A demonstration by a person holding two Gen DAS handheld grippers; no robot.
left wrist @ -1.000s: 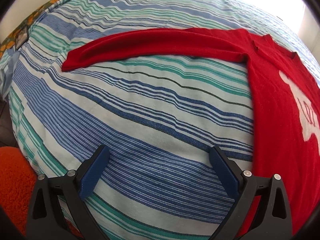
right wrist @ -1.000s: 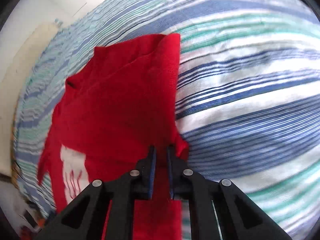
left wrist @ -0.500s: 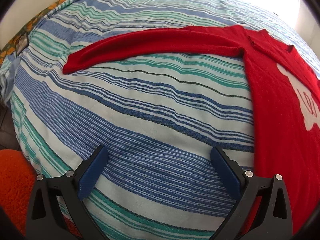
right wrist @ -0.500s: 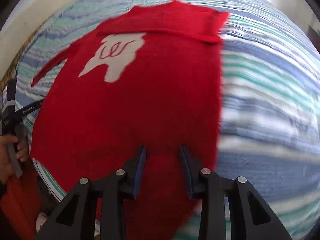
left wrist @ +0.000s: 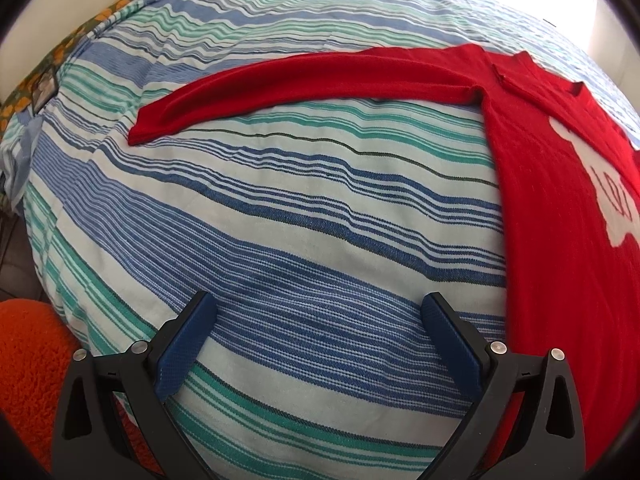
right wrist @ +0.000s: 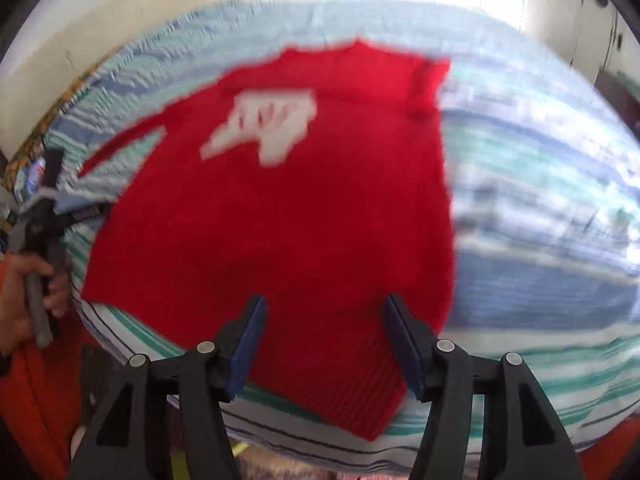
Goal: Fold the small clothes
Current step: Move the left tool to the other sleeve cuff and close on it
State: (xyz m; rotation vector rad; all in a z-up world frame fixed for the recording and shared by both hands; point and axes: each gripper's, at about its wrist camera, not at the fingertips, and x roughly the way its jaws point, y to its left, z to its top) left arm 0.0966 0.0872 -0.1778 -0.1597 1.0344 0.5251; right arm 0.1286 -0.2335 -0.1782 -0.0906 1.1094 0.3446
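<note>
— Red sweater lies flat on the striped bedspread, front side up, with a white patch on its chest. Where do the two tools sit?

— The right gripper hovers over the sweater's lower hem, its blue-padded fingers spread apart with nothing between them; the cloth shows in the gap beneath. That view is blurred.

— And the other one?

— The left gripper has its fingers spread wide over bare striped fabric, just beside the sweater's edge, holding nothing. One long sleeve stretches straight out to the left across the bedspread, well ahead of it.

— Anything else nearby?

— An orange fuzzy rug shows below the bed's edge. In the right view, a hand grips the left tool's handle at the left edge of the frame.
</note>
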